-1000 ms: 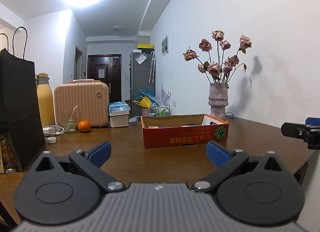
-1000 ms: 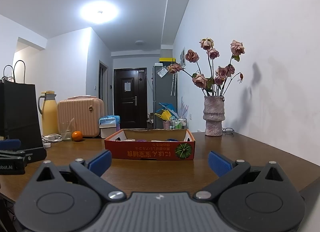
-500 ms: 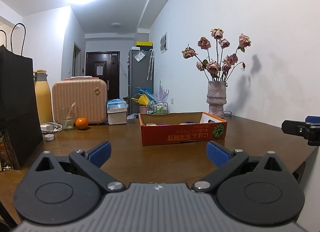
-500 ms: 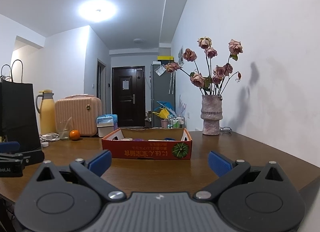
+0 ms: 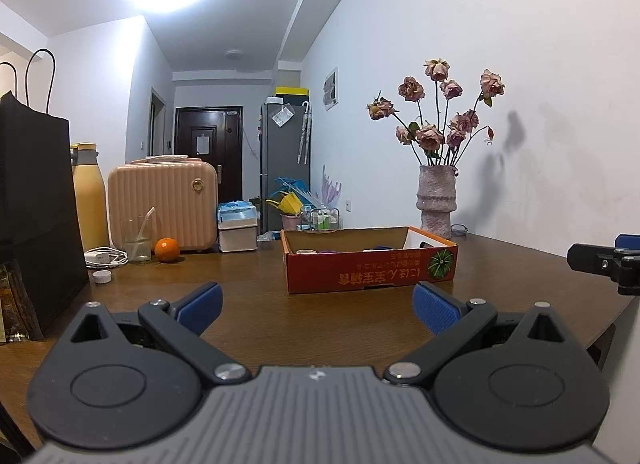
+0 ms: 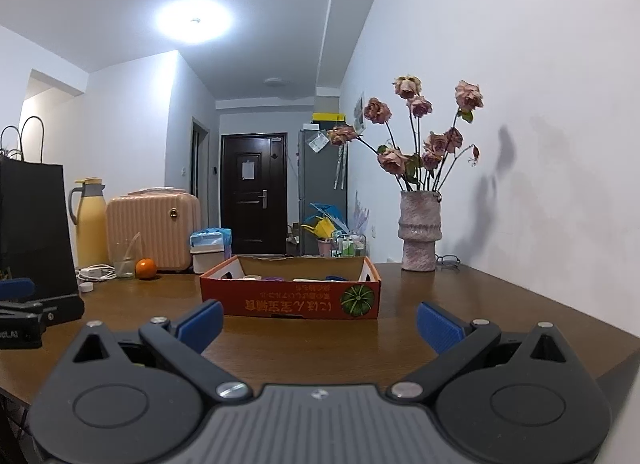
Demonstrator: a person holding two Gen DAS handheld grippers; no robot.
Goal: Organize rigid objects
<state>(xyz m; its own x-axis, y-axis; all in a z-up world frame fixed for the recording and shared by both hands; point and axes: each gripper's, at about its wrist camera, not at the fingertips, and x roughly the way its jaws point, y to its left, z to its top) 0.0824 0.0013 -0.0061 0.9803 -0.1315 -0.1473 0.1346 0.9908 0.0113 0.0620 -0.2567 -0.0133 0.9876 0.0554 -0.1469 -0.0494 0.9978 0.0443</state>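
Note:
A low red cardboard box (image 5: 370, 270) sits on the brown table, ahead of both grippers; it also shows in the right wrist view (image 6: 290, 298). Small items lie inside it, mostly hidden by its wall. An orange (image 5: 167, 249) and a white cap (image 5: 101, 276) lie at the left. My left gripper (image 5: 318, 306) is open and empty, short of the box. My right gripper (image 6: 320, 324) is open and empty, just before the box. The right gripper's tip (image 5: 604, 262) shows at the right edge of the left wrist view.
A black paper bag (image 5: 34, 215) stands at the left, with a yellow flask (image 5: 90, 199), a pink case (image 5: 164, 201), a glass (image 5: 137, 238) and a white charger (image 5: 105, 256) behind. A vase of roses (image 5: 436, 199) stands by the wall. The table's right edge (image 6: 616, 360) is near.
Both views have shifted slightly; the box sits a little lower and nearer in the right wrist view. Both grippers stay open and empty.

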